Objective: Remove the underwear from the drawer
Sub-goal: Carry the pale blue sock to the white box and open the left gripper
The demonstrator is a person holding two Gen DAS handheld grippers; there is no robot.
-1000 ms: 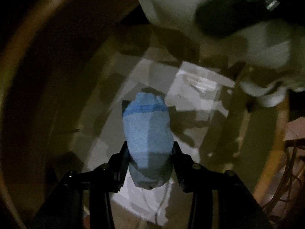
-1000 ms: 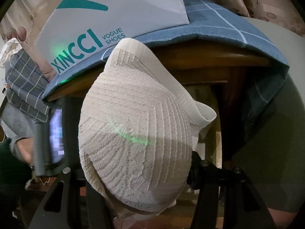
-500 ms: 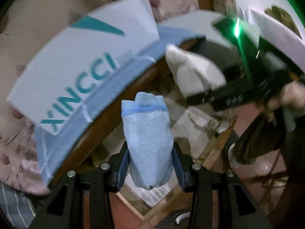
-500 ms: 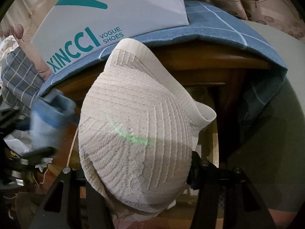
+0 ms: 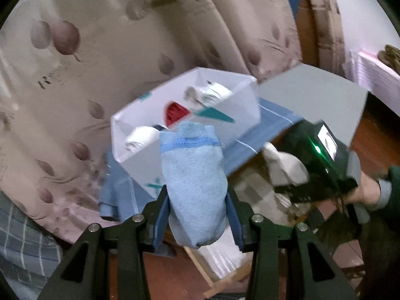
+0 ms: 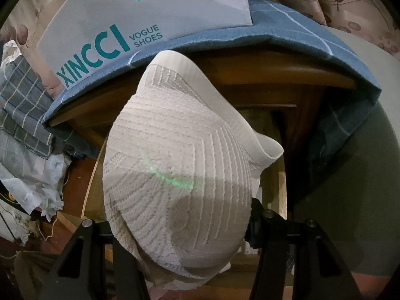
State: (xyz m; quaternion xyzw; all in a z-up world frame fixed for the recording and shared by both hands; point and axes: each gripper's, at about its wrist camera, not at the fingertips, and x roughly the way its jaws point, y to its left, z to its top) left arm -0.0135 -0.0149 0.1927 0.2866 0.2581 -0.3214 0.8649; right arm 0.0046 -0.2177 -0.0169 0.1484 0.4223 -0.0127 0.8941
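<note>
The left gripper (image 5: 197,215), clamping a blue garment (image 5: 195,187), has risen from the drawer to the shoebox (image 5: 240,95).

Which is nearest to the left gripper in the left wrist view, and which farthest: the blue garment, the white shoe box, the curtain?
1. Blue garment, held between the jaws.
2. White shoe box, just behind the garment on the blue cloth.
3. Curtain, in the background.

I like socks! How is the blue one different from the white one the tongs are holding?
The blue sock is plain and fuzzy; the white sock has a ribbed zigzag knit. The blue sock has a darker blue band; the white sock has a smooth white cuff. Both are rolled up and pinched between tongs.
</note>
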